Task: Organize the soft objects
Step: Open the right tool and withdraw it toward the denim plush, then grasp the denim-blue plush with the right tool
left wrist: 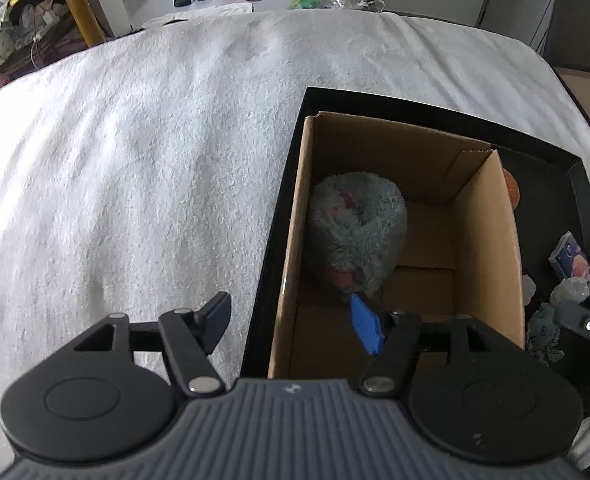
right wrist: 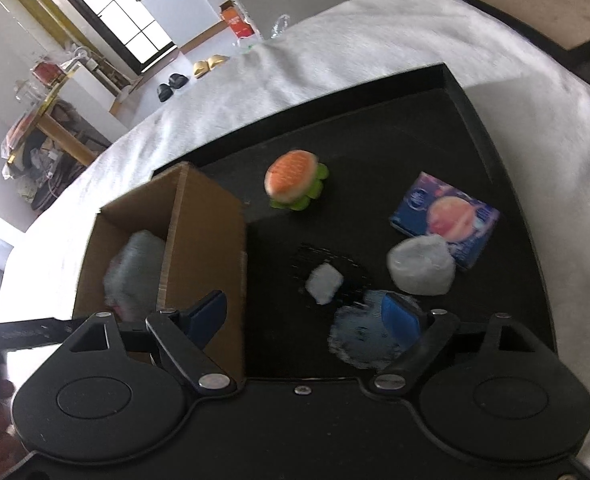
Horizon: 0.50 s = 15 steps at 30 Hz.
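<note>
Though roomy, cardboard box [left wrist: 491, 240]: one plush toy [left wrist: 357, 226].

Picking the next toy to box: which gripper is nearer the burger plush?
Right. The right gripper hangs open above the black tray where the burger plush lies ahead of it. The left gripper is open at the cardboard box, whose wall mostly hides the burger.

box [left wrist: 491, 240] right half free (plush [left wrist: 355, 232] fills left), tray [right wrist: 475, 120] back bare
</note>
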{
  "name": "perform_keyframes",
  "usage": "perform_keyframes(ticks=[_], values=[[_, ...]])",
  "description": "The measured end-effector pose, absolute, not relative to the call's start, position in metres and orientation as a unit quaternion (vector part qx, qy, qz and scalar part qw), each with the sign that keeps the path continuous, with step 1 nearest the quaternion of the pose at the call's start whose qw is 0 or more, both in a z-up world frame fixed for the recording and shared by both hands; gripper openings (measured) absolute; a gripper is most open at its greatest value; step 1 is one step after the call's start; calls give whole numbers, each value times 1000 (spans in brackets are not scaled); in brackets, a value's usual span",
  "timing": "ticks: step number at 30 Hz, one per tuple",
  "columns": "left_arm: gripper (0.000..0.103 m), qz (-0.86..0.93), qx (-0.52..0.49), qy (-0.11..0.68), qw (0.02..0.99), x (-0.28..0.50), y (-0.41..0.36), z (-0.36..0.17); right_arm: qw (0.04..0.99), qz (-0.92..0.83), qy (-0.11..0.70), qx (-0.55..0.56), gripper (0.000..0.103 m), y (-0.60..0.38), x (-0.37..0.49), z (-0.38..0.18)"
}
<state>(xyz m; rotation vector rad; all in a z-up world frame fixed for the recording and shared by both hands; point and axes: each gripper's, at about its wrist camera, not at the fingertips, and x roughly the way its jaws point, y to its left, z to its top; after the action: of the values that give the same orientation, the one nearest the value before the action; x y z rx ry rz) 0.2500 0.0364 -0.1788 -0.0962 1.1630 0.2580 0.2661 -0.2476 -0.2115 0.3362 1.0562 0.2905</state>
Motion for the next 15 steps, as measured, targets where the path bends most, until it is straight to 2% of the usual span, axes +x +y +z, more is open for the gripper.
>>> perform_keyframes(ticks=[9, 15], values=[[66, 142, -10, 551, 822, 256, 25, -183, 839, 133, 507, 146, 82, -261, 265, -241], [66, 157, 1, 548, 822, 258, 21, -182, 833, 139, 513, 154, 61, -265, 266, -248]])
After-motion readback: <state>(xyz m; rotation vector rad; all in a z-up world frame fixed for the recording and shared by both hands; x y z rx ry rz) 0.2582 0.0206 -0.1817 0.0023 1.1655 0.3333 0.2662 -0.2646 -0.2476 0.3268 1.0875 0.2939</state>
